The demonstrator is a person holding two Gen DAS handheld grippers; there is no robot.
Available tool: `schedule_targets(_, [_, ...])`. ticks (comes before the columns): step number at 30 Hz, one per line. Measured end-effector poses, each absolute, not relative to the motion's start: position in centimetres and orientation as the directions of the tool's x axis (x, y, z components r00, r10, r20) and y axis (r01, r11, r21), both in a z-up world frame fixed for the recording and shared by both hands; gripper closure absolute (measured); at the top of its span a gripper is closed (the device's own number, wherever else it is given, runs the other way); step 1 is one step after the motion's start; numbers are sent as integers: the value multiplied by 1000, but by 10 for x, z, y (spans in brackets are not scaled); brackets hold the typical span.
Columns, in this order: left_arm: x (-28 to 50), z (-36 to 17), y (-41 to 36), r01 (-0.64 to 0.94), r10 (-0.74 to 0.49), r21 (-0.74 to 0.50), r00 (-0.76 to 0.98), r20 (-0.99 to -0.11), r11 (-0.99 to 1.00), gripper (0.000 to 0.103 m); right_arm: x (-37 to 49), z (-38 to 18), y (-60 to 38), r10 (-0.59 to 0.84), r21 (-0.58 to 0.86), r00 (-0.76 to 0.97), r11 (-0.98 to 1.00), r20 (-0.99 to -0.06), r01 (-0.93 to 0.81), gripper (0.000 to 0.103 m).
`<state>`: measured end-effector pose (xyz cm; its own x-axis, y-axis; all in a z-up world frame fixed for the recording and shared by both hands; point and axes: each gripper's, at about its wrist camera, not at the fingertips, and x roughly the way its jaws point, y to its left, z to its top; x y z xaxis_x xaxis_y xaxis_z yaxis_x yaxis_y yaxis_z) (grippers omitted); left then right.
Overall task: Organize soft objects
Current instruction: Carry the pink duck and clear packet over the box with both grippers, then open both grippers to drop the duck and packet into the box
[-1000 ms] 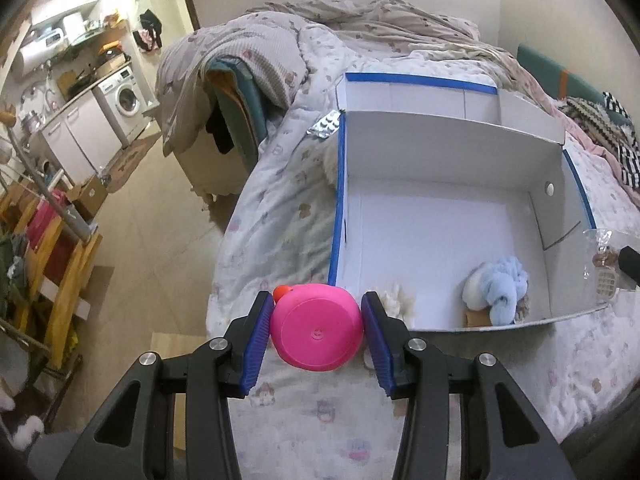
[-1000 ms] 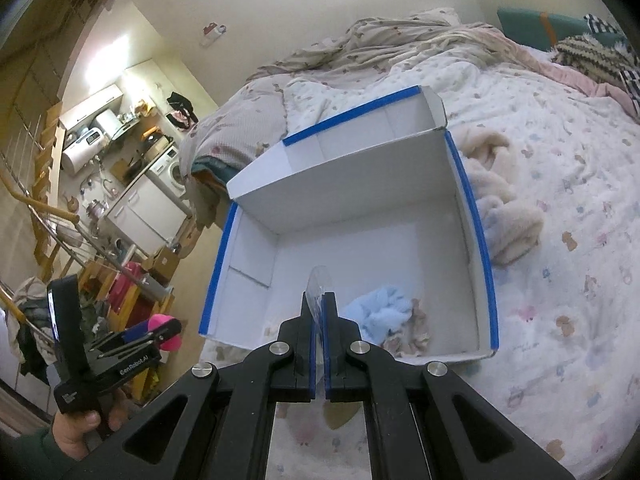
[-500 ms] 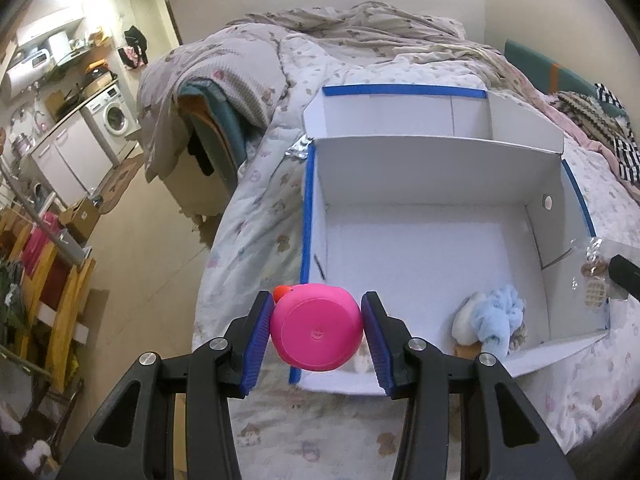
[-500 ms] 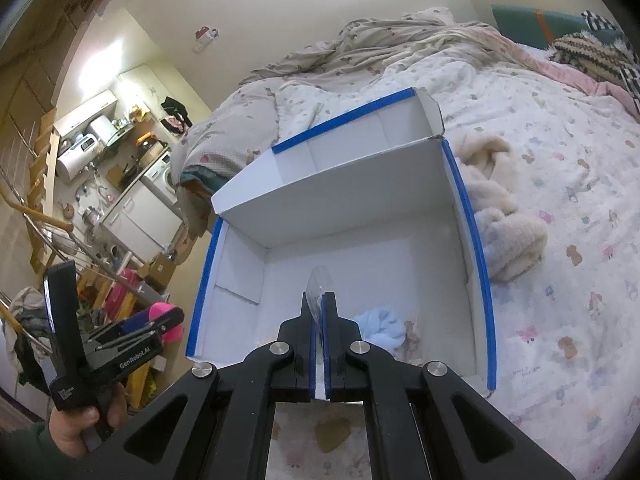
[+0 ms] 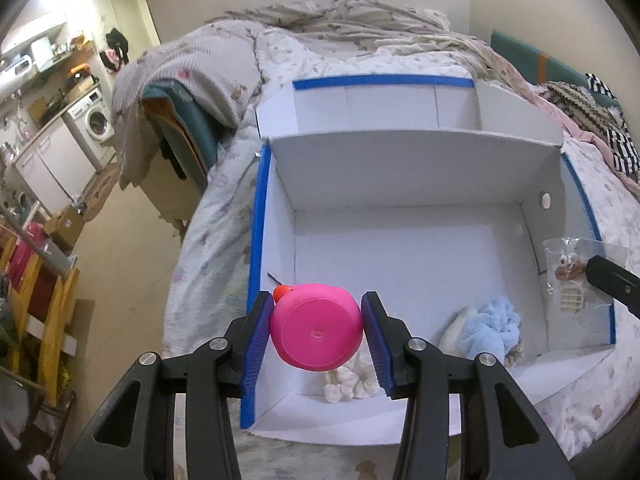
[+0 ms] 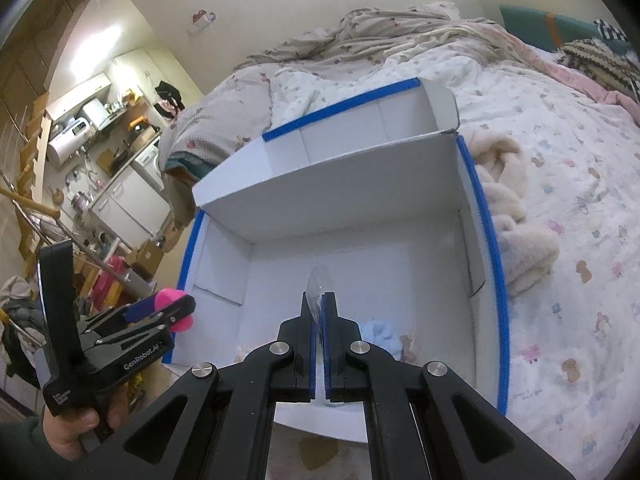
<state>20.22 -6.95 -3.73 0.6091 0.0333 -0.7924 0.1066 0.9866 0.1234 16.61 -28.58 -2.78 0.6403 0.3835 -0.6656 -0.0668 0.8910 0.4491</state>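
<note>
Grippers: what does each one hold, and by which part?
Left gripper clamps a pink rubber toy across its round body. Right gripper pinches a clear plastic packet by its edge.

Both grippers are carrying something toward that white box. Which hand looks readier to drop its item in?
Probably the left. Its gripper holds the pink toy just inside the white box's near left corner. The right gripper pinches a clear packet over the box's right wall.
</note>
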Motion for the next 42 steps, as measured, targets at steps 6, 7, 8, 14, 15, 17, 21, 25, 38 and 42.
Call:
schedule_targets(6, [212, -64, -68, 106, 25, 104, 573, -819, 989, 61, 178, -37, -280, 374, 431, 619, 900, -691, -63, 99])
schedule_targets(7, [211, -66, -70, 109, 25, 106, 573, -819, 988, 61, 180, -39, -279, 371, 428, 617, 902, -695, -59, 99])
schedule_targets(8, [210, -69, -73, 122, 20, 109, 570, -821, 986, 61, 181, -41, -279, 366, 424, 614, 904, -699, -56, 99])
schedule_targets(14, [211, -73, -84, 162, 8, 128, 589, -808, 978, 61, 187, -53, -280, 351, 418, 592, 908, -725, -27, 99])
schedule_targets(15, [212, -74, -85, 163, 6, 125, 587, -809, 979, 61, 187, -55, -278, 347, 411, 588, 911, -731, -26, 99])
schedule_targets(17, [213, -77, -85, 163, 1, 119, 582, -813, 979, 61, 188, -58, -277, 341, 401, 578, 916, -742, -25, 99])
schedule_targets(21, [215, -82, -85, 170, -8, 108, 568, -823, 980, 61, 189, -63, -276, 341, 401, 558, 916, -756, -15, 98])
schedule_targets(25, [216, -83, -85, 171, -10, 106, 568, -823, 980, 61, 191, -68, -275, 340, 399, 540, 917, -770, -9, 98])
schedule_targets(38, [220, -88, -80, 136, -11, 82, 574, -819, 987, 61, 192, -81, -289, 315, 411, 516, 908, -797, 80, 98])
schedule_targets(42, [221, -88, -80, 142, -17, 78, 568, -823, 987, 61, 193, -82, -288, 317, 410, 507, 909, -802, 80, 98])
